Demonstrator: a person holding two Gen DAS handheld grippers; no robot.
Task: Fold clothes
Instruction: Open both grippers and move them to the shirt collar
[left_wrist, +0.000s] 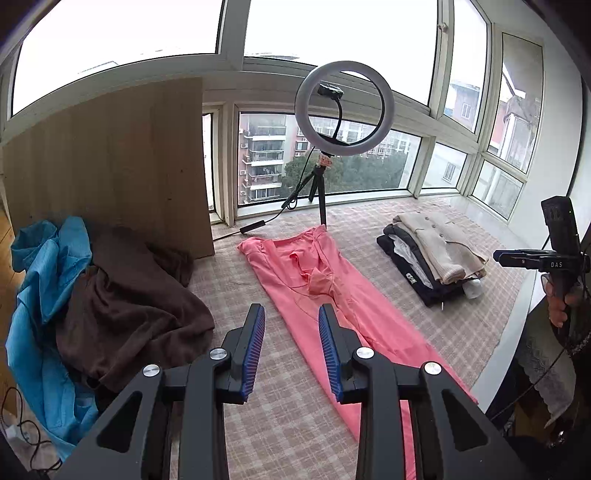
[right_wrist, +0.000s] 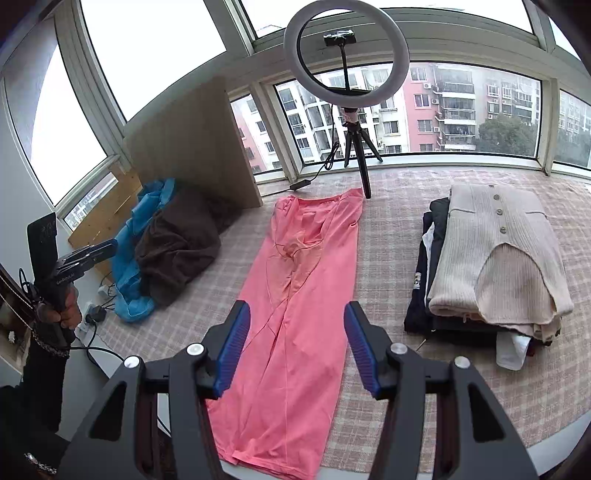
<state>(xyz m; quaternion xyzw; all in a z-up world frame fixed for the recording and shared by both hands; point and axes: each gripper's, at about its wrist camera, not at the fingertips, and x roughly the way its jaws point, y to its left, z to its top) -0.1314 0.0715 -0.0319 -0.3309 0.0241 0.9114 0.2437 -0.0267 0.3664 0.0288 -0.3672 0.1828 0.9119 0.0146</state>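
A pair of pink trousers (left_wrist: 314, 280) (right_wrist: 295, 295) lies stretched lengthwise on the checked cloth, folded leg over leg, waist toward the window. My left gripper (left_wrist: 291, 314) hovers above its near part, jaws apart with nothing between the blue pads. My right gripper (right_wrist: 295, 310) hangs above the trousers' middle, jaws wide and empty. Each gripper shows in the other's view, held in a hand: the right gripper (left_wrist: 532, 258) at the right edge, the left gripper (right_wrist: 85, 254) at the left edge.
A pile of unfolded clothes, brown garment (left_wrist: 129, 295) (right_wrist: 177, 247) over blue garment (left_wrist: 40, 280) (right_wrist: 147, 206), lies left by a wooden board (left_wrist: 110, 162). A folded stack topped by a beige cardigan (left_wrist: 439, 243) (right_wrist: 498, 251) sits right. A ring light on a tripod (left_wrist: 343, 107) (right_wrist: 347, 48) stands at the window.
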